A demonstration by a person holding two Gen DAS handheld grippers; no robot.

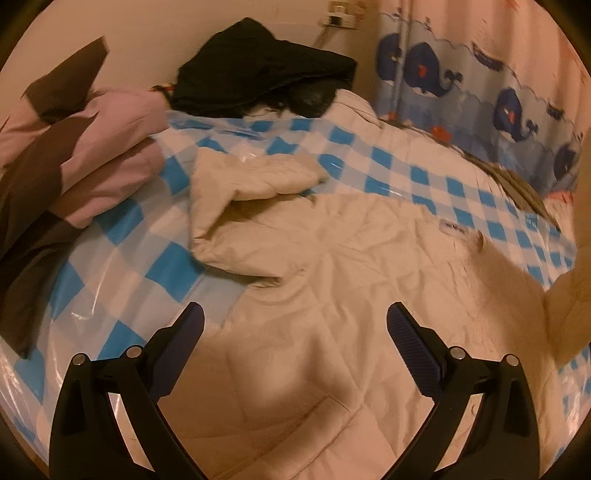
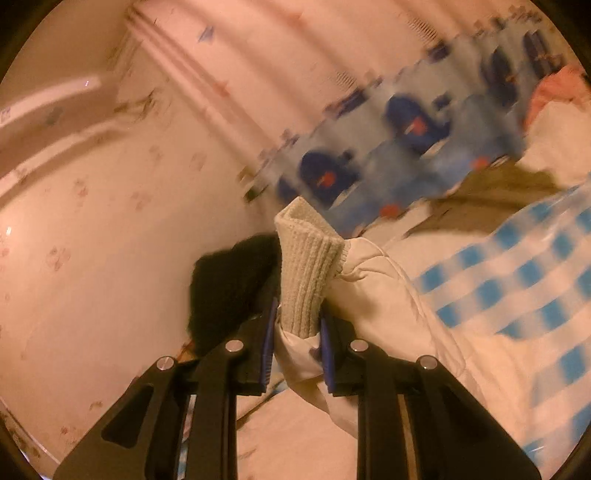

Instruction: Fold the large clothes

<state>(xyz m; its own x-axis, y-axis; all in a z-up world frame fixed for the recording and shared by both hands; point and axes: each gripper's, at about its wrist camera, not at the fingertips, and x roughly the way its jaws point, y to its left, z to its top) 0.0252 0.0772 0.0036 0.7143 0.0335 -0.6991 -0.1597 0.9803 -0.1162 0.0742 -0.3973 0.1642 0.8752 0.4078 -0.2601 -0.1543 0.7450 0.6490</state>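
A cream quilted jacket lies spread on the blue-and-white checked cover, one sleeve folded over at the upper left. My left gripper hovers open above the jacket's body, nothing between its fingers. In the right wrist view my right gripper is shut on the other sleeve's ribbed knit cuff, lifted off the bed; the cream sleeve trails down to the right. At the right edge of the left wrist view that raised sleeve shows.
A folded pink and brown garment sits at the left of the bed. A black garment is heaped at the far side by the wall. A whale-print curtain hangs on the right. A wall socket is above.
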